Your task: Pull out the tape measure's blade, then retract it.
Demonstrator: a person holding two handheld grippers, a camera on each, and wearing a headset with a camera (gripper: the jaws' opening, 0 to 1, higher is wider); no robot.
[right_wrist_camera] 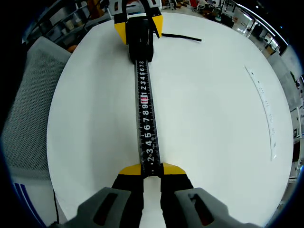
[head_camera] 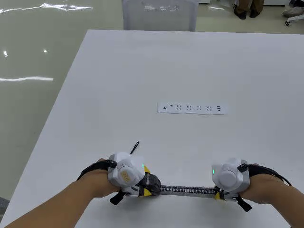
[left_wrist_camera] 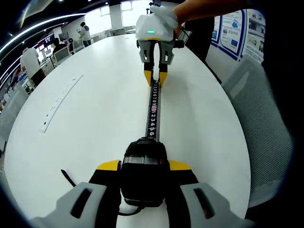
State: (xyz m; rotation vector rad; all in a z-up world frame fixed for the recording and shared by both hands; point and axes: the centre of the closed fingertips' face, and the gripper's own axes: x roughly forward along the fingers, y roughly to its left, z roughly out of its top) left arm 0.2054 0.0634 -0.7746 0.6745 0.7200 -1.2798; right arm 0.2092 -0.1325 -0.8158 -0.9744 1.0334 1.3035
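A black tape measure case (left_wrist_camera: 145,167) sits between the yellow-tipped jaws of my left gripper (left_wrist_camera: 144,166), which is shut on it; it also shows at the left in the head view, case (head_camera: 151,183), left gripper (head_camera: 142,185). Its black blade (head_camera: 187,190) with white numbers runs out across the white table to my right gripper (head_camera: 219,194). In the right gripper view the blade (right_wrist_camera: 146,118) ends between the jaws of my right gripper (right_wrist_camera: 151,169), shut on the blade's tip. The far case (right_wrist_camera: 141,33) lies at the top. The right gripper (left_wrist_camera: 156,76) appears ahead in the left gripper view.
A white power strip (head_camera: 192,108) lies flat in the middle of the white table (head_camera: 190,66). A black wrist strap (right_wrist_camera: 180,37) trails from the case. A grey mesh chair (left_wrist_camera: 266,118) stands by the near table edge. Another chair (head_camera: 159,15) is at the far end.
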